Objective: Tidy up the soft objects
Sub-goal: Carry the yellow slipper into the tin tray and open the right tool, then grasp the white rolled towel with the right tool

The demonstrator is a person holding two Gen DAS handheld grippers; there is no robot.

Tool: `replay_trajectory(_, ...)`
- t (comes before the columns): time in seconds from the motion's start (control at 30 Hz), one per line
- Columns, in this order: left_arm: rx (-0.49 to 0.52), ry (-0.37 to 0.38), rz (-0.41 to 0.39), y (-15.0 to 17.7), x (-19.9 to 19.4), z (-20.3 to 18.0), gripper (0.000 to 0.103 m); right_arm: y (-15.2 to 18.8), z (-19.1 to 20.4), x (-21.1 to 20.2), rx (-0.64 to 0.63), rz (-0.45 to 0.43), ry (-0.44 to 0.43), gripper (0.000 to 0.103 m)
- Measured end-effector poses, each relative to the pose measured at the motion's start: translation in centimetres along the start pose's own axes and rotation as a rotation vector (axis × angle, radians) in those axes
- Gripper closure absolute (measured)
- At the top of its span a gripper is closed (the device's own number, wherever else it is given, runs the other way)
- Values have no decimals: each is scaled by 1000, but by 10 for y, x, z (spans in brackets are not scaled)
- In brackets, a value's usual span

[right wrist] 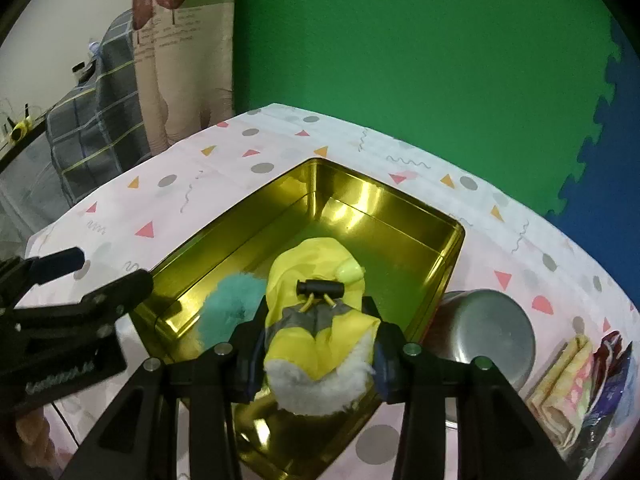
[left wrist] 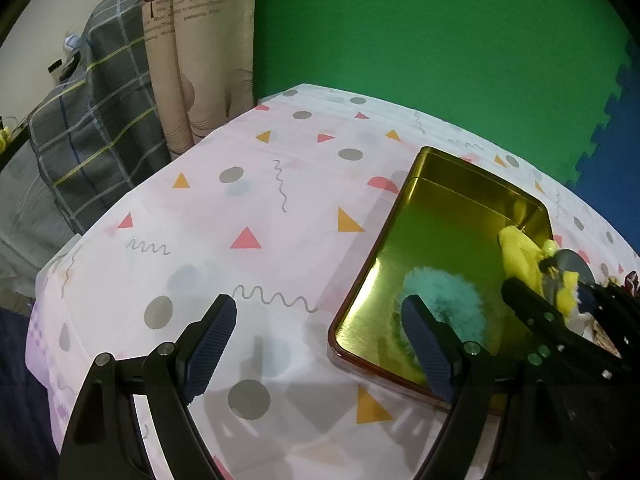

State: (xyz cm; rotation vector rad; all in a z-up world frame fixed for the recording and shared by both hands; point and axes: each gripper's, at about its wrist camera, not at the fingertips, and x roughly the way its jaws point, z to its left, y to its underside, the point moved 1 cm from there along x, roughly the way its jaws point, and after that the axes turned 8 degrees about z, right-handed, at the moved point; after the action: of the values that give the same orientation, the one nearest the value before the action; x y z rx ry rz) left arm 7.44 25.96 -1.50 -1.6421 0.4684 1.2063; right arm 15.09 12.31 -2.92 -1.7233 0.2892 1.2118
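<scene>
1 teal pom-pom (right wrist: 226, 304) already lies in the gold tin (right wrist: 400, 216), the right tongs (right wrist: 316, 354) hold a yellow drawstring pouch (right wrist: 312, 280) over it, the left tongs (left wrist: 320, 336) gape wide and empty, while folded cloths (right wrist: 568, 376) wait on the table (left wrist: 240, 200).

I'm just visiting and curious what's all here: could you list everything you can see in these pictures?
gold tin: one, shiny gold, open, on the table.
teal fluffy puff: one, teal, inside the tin at its near left.
yellow soft item: one, yellow with grey band, white fleece and black cord toggle, over the tin, between the right gripper's fingers.
metal bowl: one, silver, right of the tin.
folded cloths: a small pile, yellow and dark blue, far right.
tablecloth: one, white with coloured shapes.
curtain: one, beige, behind.
checked cloth: one, grey, at left.
left gripper: black, open, empty.
right gripper: black, holding the yellow item.
</scene>
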Motion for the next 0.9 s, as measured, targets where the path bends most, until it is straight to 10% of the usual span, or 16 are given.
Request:
replay_trajectory(0.47, 15, 26, -6, 2, -2, -9, 21, 9, -8, -1, 19, -8, 3, 40)
replay_trajectory(0.9, 131, 41, -9, 17, -8, -45, 20, 99, -80, -79, 126, -47, 118, 40)
